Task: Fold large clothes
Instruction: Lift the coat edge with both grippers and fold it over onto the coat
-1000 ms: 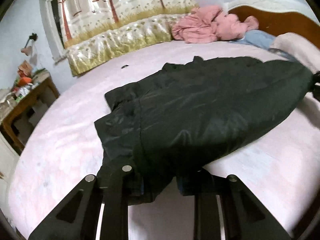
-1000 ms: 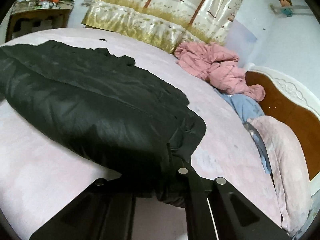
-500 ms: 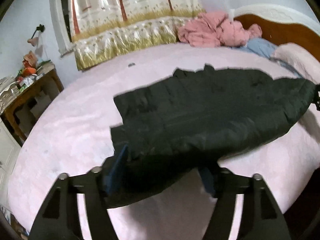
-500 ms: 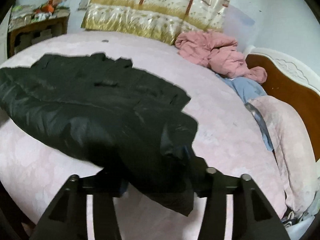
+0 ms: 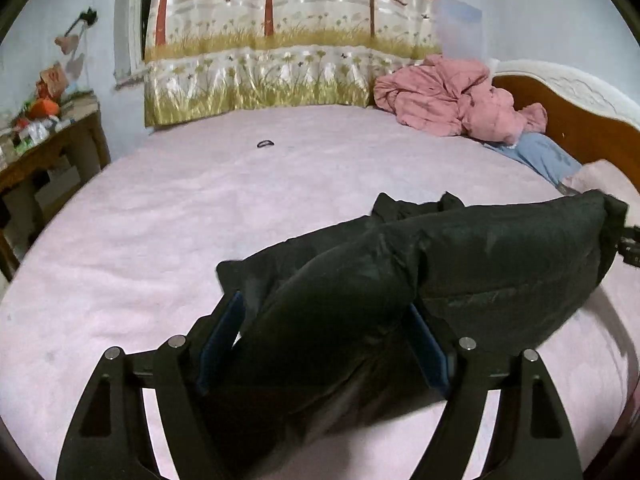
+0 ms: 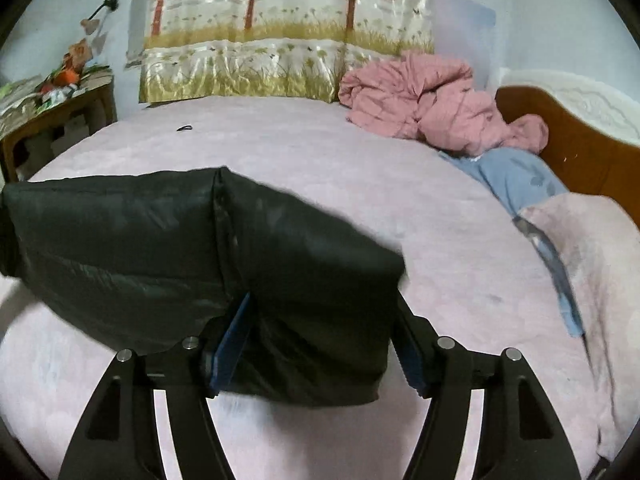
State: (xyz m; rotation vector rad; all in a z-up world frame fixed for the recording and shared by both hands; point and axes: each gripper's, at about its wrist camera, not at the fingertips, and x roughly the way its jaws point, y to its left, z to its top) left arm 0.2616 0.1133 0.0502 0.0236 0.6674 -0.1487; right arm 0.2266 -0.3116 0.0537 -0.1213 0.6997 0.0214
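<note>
A large black puffy jacket [image 5: 440, 264] lies folded in a thick band across the near part of the pink bed [image 5: 200, 208]. My left gripper [image 5: 324, 332] has its jaws spread wide, with the jacket's left end bulging between the blue pads [image 5: 224, 332]. My right gripper [image 6: 324, 332] is spread the same way around the jacket's right end [image 6: 304, 264]. In both views the fabric fills the gap between the fingers, and I cannot tell if the pads press it. The right gripper's body also shows at the right edge of the left wrist view [image 5: 630, 246].
A pink quilt [image 5: 452, 100] is heaped at the bed's far right by the wooden headboard [image 5: 580, 128]. A blue pillow [image 6: 516, 176] and a pale blanket [image 6: 592, 264] lie on the right. A cluttered wooden table [image 5: 44, 148] stands left. A small dark loop [image 5: 265, 143] lies far on the sheet.
Both grippers' jaws have spread from nearly shut to wide open. The jacket has been doubled over into a shorter, thicker band, and both views now look more level across the bed.
</note>
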